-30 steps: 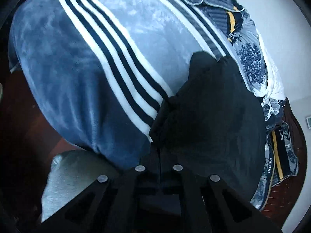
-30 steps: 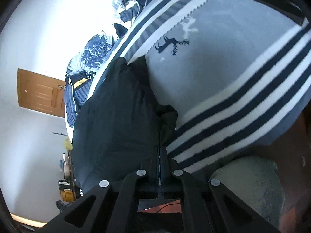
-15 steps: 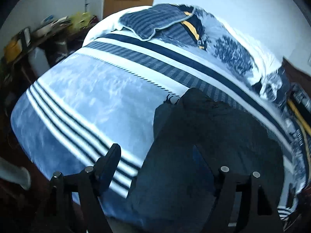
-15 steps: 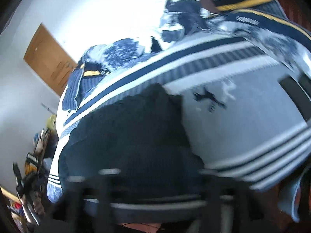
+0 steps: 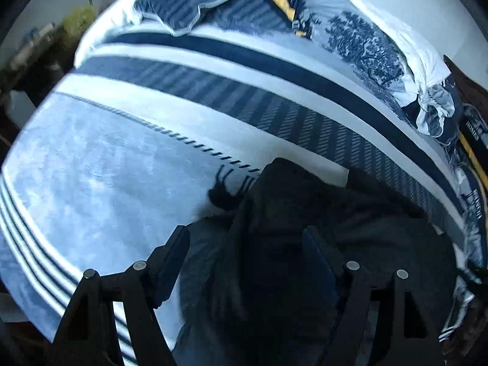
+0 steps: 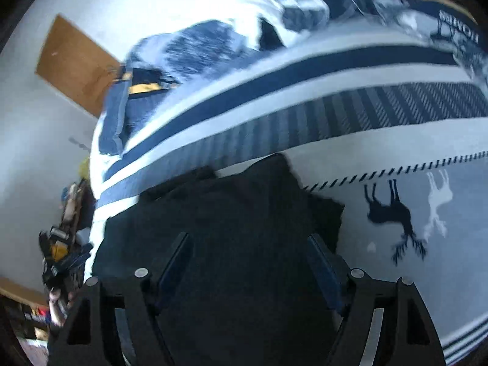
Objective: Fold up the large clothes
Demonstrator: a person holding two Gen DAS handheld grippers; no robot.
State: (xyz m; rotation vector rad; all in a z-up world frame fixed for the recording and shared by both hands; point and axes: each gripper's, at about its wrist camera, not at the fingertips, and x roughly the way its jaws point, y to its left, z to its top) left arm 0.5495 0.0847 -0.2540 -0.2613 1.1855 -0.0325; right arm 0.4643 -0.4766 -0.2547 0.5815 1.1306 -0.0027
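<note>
Both grippers, the left gripper (image 5: pixel 244 241) and the right gripper (image 6: pixel 248 248), are hovering with jaws spread wide and holding nothing. The dark garment (image 5: pixel 305 244) is lying near on the striped blanket (image 5: pixel 122 158), seemingly between folds. The next move is probably calling for picking fresh edges and pinching them evenly.

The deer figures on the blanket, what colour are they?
One deer is dark navy, almost black, and the other deer is white; the right wrist view shows them best.
</note>
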